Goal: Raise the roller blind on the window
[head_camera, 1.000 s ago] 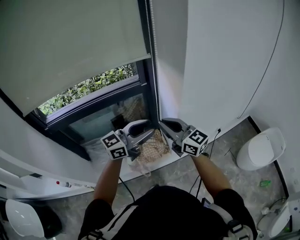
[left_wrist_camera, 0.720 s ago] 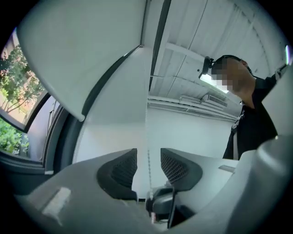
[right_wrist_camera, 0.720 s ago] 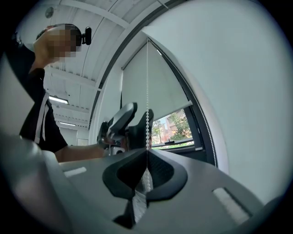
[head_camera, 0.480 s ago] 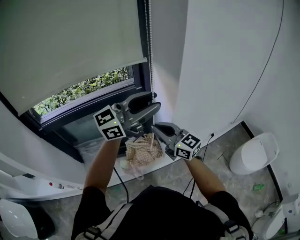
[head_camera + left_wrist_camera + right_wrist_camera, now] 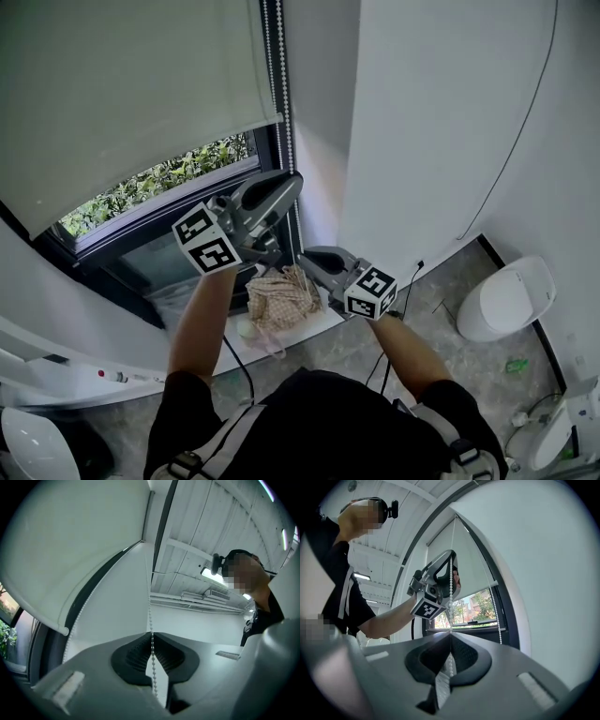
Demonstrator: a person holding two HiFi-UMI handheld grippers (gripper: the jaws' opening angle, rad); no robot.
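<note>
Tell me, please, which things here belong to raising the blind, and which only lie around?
Belong to the job: roller blind; bead chain; left claw, its jaws have just closed onto the chain; right claw, shut on the chain lower down.

Lying about: checked cloth; white container.

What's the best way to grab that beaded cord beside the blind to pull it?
Pinch one strand of the bead chain on a straight stretch, coming from the room side with a jaw on either side. It hangs thin and vertical beside the window frame, and the beads should resist slipping.
</note>
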